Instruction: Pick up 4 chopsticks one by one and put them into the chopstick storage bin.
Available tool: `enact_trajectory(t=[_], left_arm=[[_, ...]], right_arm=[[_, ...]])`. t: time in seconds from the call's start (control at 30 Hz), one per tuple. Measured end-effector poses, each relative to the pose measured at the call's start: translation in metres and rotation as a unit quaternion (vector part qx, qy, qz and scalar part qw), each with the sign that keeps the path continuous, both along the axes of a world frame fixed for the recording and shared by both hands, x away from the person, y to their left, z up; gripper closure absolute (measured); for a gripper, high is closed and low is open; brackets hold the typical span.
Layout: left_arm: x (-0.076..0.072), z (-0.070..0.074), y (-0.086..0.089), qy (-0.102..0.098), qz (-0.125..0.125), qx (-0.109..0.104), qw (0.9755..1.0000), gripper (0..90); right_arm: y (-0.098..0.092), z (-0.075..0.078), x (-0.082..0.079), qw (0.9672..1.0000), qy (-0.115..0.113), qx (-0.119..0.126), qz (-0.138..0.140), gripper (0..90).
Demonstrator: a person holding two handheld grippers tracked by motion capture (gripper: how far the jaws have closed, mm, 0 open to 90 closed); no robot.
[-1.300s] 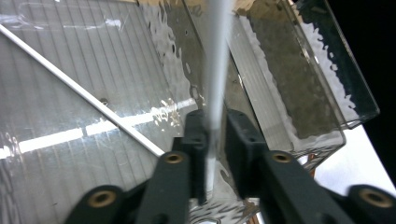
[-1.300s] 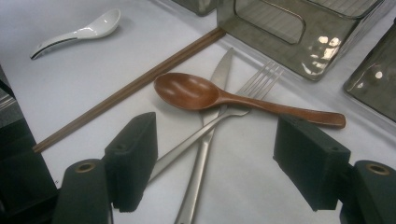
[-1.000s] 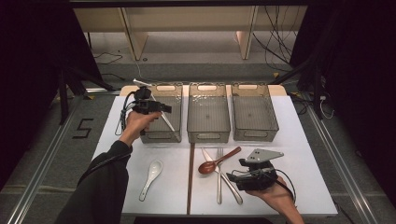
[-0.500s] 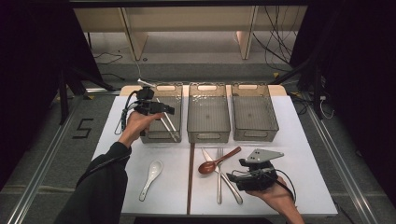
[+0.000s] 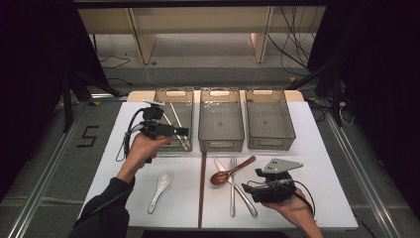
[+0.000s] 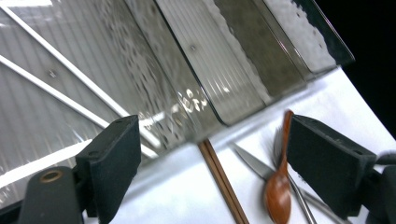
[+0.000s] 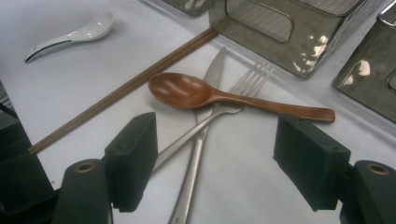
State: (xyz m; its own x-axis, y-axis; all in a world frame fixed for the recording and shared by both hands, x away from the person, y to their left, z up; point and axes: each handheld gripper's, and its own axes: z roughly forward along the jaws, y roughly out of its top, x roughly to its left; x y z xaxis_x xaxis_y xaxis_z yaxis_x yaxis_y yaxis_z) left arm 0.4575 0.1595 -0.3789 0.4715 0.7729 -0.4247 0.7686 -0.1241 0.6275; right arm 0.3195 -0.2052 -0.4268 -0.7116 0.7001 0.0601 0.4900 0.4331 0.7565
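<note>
- White sheeting covers the surface (image 5: 327,148), which a dark strip (image 5: 201,188) splits down the middle; we cannot tell whether that strip is a seam or a pair of brown sticks.
- Nearest us, the right gripper (image 5: 250,187) rests low at the near right, its jaws open and empty, aimed at the cutlery pile.
- Just ahead of it, the wooden spoon (image 5: 233,171) lies across a fork (image 5: 232,198) and a knife (image 5: 246,199), touching both.
- We judge this pile the main hazard: jaws closing on the spoon's bowl end could catch the fork's handle beneath it, lifting two pieces or flicking one away.
- A grip near the end of the spoon's smooth handle might let it swing and slip.
- On the near left a white soup spoon (image 5: 159,188) lies alone, well apart from the pile.
- Further out, the left gripper (image 5: 184,132) hovers over the front edge of the left bin (image 5: 173,94); its jaws have just been opening and stand wide with nothing between them.
- Two white chopsticks (image 5: 174,113) lie inside that bin, on its floor.
- With the jaws so near the bin's front wall, a low sweep could nudge the light bin or tip it.
- Beside it, the middle bin (image 5: 220,144) and right bin (image 5: 271,144) stand empty.
- Beyond lie grey floor, cables and wooden legs.
</note>
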Motion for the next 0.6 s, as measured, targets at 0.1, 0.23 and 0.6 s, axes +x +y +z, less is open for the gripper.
enact_trajectory(t=[0.1,0.23,0.6], left_arm=[[-0.014,-0.007,-0.003,-0.003,-0.005,-0.002,1.0,17.7],[-0.027,-0.015,-0.008,-0.005,-0.005,0.004,1.0,17.6],[-0.051,-0.035,-0.022,0.006,-0.018,0.042,0.9989,16.4]], right_arm=[[-0.002,0.0,-0.001,1.0,-0.003,0.003,-0.005,31.2],[-0.004,0.0,-0.001,0.9999,-0.005,0.005,-0.011,31.0],[-0.006,-0.003,-0.004,0.9997,-0.009,0.007,-0.023,30.0]])
